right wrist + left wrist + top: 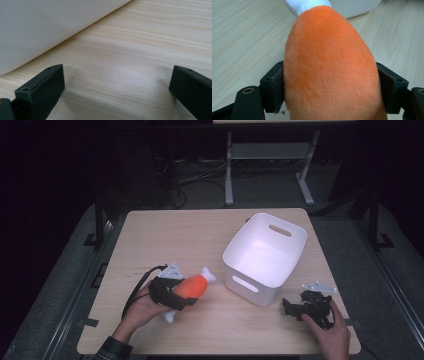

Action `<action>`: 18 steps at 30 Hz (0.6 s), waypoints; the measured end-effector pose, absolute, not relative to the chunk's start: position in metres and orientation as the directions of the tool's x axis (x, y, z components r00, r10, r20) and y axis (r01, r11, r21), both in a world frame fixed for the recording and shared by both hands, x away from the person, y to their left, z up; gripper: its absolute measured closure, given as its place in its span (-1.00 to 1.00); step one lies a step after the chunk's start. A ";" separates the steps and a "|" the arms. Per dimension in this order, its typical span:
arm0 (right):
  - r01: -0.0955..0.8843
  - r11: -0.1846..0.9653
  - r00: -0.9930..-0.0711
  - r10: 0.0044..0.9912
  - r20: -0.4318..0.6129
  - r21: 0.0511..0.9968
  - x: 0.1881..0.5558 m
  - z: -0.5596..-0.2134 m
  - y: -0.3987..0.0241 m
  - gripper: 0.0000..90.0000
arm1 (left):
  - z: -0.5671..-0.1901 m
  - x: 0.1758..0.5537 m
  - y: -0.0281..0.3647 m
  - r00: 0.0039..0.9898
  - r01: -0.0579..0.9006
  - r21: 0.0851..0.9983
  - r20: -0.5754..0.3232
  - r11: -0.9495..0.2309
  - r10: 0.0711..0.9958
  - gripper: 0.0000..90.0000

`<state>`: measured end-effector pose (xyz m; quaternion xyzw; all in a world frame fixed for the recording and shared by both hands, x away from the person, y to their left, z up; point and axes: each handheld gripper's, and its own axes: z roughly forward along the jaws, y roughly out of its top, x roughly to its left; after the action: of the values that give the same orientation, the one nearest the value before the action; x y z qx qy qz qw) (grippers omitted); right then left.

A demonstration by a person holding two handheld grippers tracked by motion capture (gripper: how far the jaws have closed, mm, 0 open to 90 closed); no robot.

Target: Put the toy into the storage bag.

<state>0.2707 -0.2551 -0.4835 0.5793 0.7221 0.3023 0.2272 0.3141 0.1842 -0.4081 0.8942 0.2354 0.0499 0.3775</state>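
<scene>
Soft orange plush toy with white ends (329, 65), shaped like a drumstick, sits right up close between the two black jaws of my left tongs (175, 295). Both jaws press into its fuzzy sides, so these tongs are pinching the toy around its fat middle. One white end (308, 5) pokes out past the jaws, away from me, toward the white plastic bin with handle holes (262, 257). The other white end sticks out from under the tongs on the side near my hand. The toy is just above the light wooden table (165, 237), low and close to it.

My right tongs (292, 307) are on the other side of the bin, near its wall. Their jaws are spread wide with only bare table (130, 62) between them. The bin's white wall (45, 27) curves just ahead of them, on the left-jaw side. My right hand (332, 335) holds them low over the table.
</scene>
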 end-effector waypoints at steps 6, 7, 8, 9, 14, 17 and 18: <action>0.699 0.146 -0.226 0.974 0.022 0.700 0.271 -0.483 -0.255 -1.00 | -0.396 0.318 0.186 0.893 0.372 0.701 -0.091 -0.609 0.441 -0.51; 0.699 0.146 -0.226 0.974 0.022 0.700 0.271 -0.483 -0.255 -1.00 | -0.396 0.318 0.186 0.893 0.372 0.701 -0.091 -0.609 0.441 -0.51; 0.699 0.146 -0.226 0.974 0.022 0.700 0.271 -0.483 -0.255 -1.00 | -0.393 0.318 0.186 0.894 0.374 0.705 -0.100 -0.603 0.437 -0.51; 0.699 0.146 -0.226 0.974 0.022 0.700 0.271 -0.483 -0.255 -1.00 | -0.393 0.318 0.186 0.894 0.374 0.705 -0.100 -0.603 0.437 -0.51; 0.699 0.146 -0.226 0.974 0.022 0.700 0.271 -0.483 -0.255 -1.00 | -0.384 0.321 0.186 0.899 0.368 0.710 -0.108 -0.600 0.424 -0.51; 0.699 0.146 -0.226 0.974 0.022 0.700 0.271 -0.483 -0.255 -1.00 | -0.378 0.322 0.185 0.904 0.364 0.716 -0.119 -0.596 0.410 -0.51; 0.699 0.146 -0.226 0.974 0.022 0.700 0.271 -0.483 -0.255 -1.00 | -0.376 0.323 0.185 0.906 0.363 0.717 -0.120 -0.595 0.407 -0.51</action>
<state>0.2707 -0.2551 -0.4835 0.5793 0.7221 0.3023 0.2272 0.3231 0.1854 -0.3763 0.8927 0.2155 0.0280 0.3948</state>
